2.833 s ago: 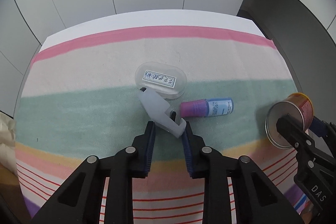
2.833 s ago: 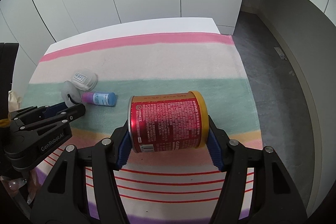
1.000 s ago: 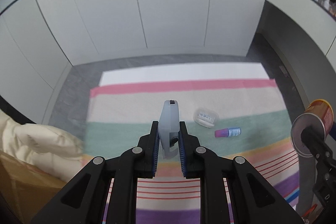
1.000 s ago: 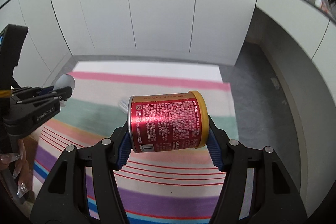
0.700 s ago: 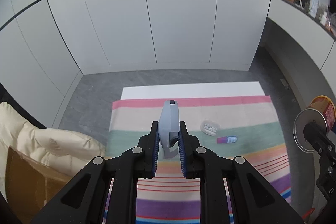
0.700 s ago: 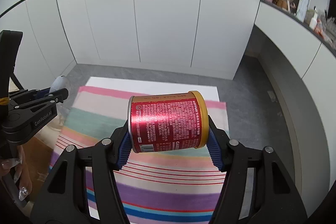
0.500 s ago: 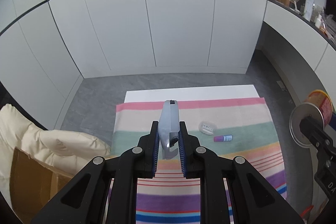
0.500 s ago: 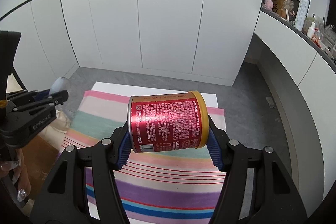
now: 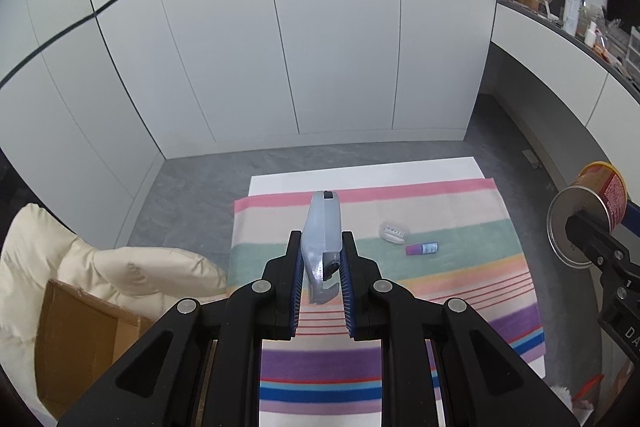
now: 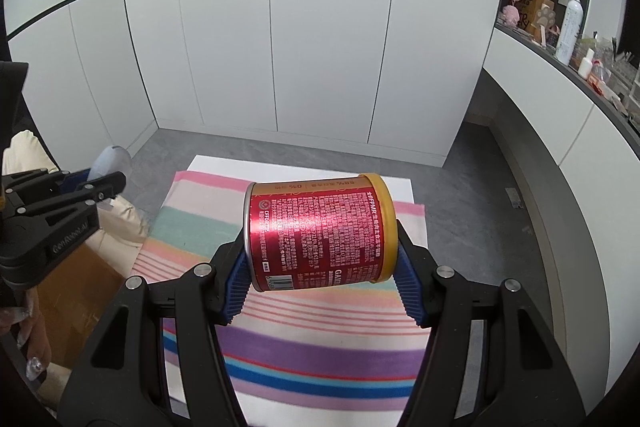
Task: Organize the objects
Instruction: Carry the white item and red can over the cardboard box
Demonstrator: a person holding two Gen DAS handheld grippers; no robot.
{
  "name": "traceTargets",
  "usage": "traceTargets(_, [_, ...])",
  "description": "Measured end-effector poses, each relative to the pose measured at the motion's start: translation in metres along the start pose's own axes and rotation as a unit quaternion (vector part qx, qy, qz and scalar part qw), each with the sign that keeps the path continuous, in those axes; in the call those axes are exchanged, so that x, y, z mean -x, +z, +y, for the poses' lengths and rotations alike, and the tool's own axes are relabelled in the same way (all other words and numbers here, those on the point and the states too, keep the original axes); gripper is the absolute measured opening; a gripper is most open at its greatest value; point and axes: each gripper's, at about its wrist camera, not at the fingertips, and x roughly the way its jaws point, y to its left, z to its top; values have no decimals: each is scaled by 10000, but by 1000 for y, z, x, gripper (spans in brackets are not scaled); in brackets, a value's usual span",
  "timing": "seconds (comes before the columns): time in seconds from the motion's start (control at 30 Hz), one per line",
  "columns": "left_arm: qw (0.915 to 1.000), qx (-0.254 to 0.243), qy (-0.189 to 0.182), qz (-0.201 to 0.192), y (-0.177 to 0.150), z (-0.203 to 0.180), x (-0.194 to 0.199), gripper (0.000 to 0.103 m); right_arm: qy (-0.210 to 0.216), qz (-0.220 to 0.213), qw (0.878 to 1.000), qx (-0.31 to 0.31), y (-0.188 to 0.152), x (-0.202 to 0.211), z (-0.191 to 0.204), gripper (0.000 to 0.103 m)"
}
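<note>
Left gripper: your left gripper (image 9: 320,269) is pinched on a pale translucent plastic piece (image 9: 322,227), which stands up between the blue pads and sticks out ahead of the fingertips.
Plastic piece: its lower, hooked end sits between the pads; its long end points forward and away from you, high above the striped blanket (image 9: 460,203).
Right gripper: your right gripper (image 10: 322,279) is clamped on a red can (image 10: 316,227), one pad on each flat end, so the can lies crosswise between the fingers.
Red can: its yellow-rimmed end is against the right pad and its silver end against the left pad; the printed side faces your camera. From the left wrist view the same can (image 9: 600,195) hangs off to the right of the left gripper, silver end toward it.
Below and ahead of the left gripper: a small clear oval case (image 9: 394,231) and a small purple-and-blue bottle (image 9: 422,249) lie on the green stripe of the blanket, just beside each other, to the right of your fingertips and well below them.
To the left of the left gripper: a cream padded cover (image 9: 120,267) lies over a cardboard box (image 9: 80,339) next to the blanket.
Seen from the right wrist: your left gripper (image 10: 100,189) is at the left, beside the blanket's edge.
</note>
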Motion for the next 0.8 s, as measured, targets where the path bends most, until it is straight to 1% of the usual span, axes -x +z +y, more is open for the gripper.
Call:
traceTargets(0.23, [9998, -29, -197, 93, -29, 5, 31, 17, 23, 76, 9999, -130, -28, 28, -6, 64])
traceTargets(0.37, [9997, -102, -192, 108, -52, 8, 50, 17, -3, 86, 9999, -95, -47, 48, -6, 64])
traceTargets(0.47, [9994, -82, -315, 109, -70, 12, 66, 17, 62, 121, 9999, -97, -62, 59, -4, 64])
traceTargets(0.63, [9996, -145, -239, -21, -96, 20, 97, 17, 106, 151, 9998, -113, -92, 78, -2, 64])
traceTargets(0.73, [9995, -93, -300, -19, -115, 27, 114, 17, 120, 167, 9997, -129, -108, 90, -2, 64])
traceTargets(0.8, [9995, -47, -313, 48, -125, 30, 120, 17, 203, 198, 9994, -174, -117, 98, -5, 64])
